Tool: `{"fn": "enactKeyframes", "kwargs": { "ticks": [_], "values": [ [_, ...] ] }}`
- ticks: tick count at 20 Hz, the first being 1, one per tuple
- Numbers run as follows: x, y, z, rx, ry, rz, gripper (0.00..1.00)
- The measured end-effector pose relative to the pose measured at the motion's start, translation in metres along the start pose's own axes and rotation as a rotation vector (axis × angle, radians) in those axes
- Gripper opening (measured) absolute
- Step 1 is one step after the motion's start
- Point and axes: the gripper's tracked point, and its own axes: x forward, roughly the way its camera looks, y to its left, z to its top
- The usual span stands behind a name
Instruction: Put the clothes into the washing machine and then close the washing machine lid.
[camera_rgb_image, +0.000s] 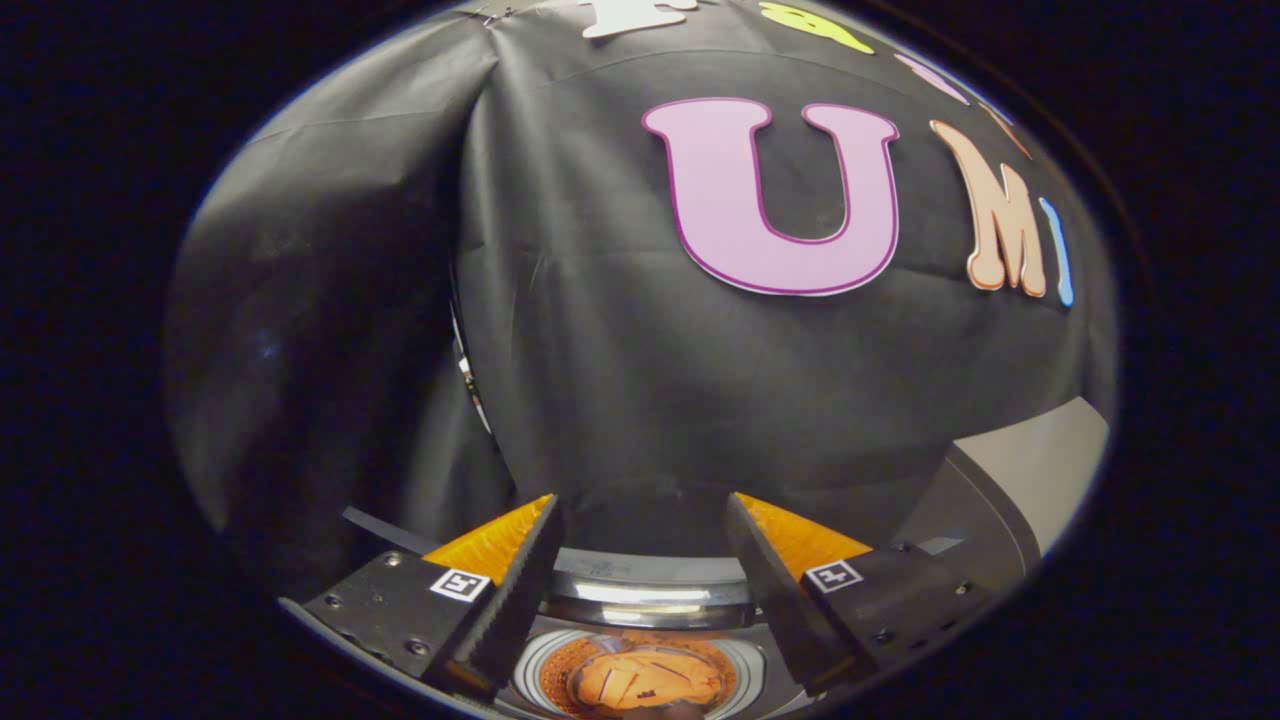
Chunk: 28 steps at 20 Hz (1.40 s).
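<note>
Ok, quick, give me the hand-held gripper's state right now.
Hand-held gripper: open, fingers spread wide, holding nothing, poised above the washing machine's round opening.

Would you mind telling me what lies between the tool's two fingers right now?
Nothing is held: the open tool frames the washing machine's shiny chrome rim, in the gripper view.

washing machine (650, 600) bottom centre, chrome rim between the fingers of the gripper (640, 497), which stand apart, gripping nothing. orange item (645, 680) in the round opening below the rim. grey slab (1030, 470) lower right. machine's support hidden
</note>
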Motion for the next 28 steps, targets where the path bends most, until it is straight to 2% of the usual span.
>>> {"fn": "enactKeyframes", "kwargs": {
  "ticks": [9,13,22,25,28],
  "values": [
    [0.003,0.003,-0.003,0.003,0.026,0.048,0.98],
    [0.008,0.005,0.014,-0.023,-0.085,0.072,0.97],
    [0.000,0.007,0.019,0.037,-0.106,0.098,0.97],
    [-0.003,0.002,0.025,0.008,-0.152,0.087,0.98],
    [-0.016,0.002,0.031,0.032,-0.169,0.099,0.97]
  ]
}}
